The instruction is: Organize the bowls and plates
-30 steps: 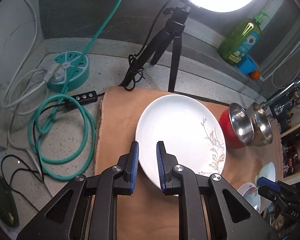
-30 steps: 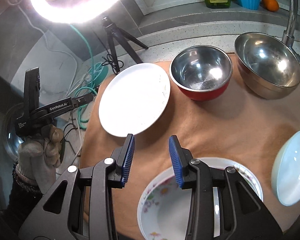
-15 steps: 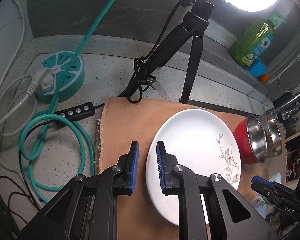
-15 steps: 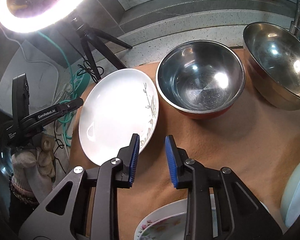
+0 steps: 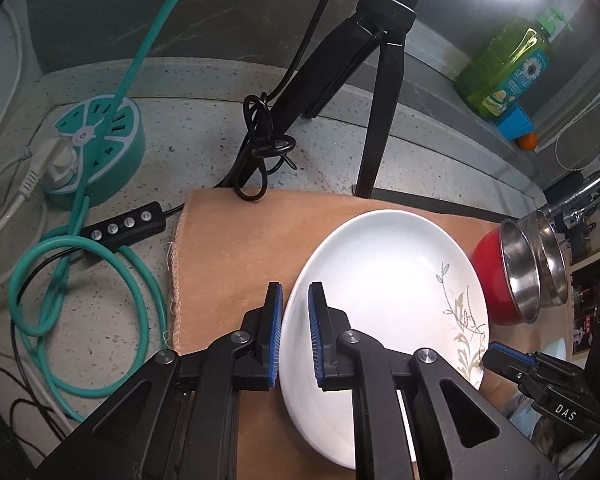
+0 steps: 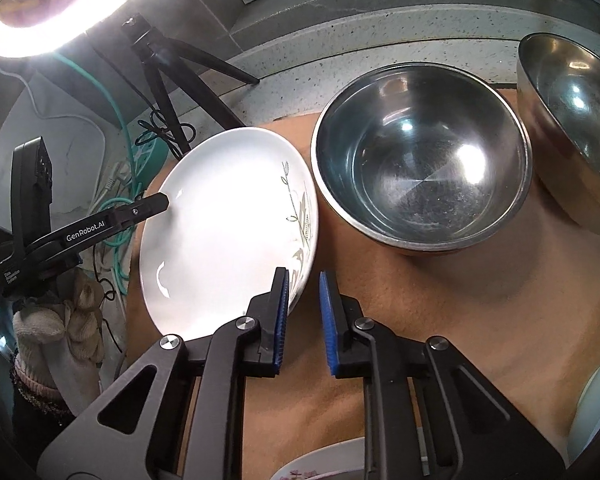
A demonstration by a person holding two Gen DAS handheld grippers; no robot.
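Observation:
A white plate with a leaf pattern (image 5: 384, 292) lies tilted on the brown mat (image 5: 228, 256). My left gripper (image 5: 296, 300) straddles its left rim with a narrow gap, one finger on each side of the rim. In the right wrist view the plate (image 6: 224, 232) is lifted at its left side by the left gripper (image 6: 156, 206). My right gripper (image 6: 304, 284) is open and empty at the plate's right rim, left finger over the rim. A red-sided steel bowl (image 6: 420, 156) and a second steel bowl (image 6: 572, 120) stand behind.
A ring light tripod (image 5: 364, 60), teal power hub (image 5: 92, 148) and coiled cables (image 5: 80, 280) lie at the left. A soap bottle (image 5: 508, 68) is on the sill. A floral plate (image 6: 324, 464) and a pale bowl (image 6: 596, 412) sit near the front.
The left gripper has closed in on the plate's left rim and tilted it up. The right gripper has moved forward and left to the plate's right rim, its jaws a little narrower.

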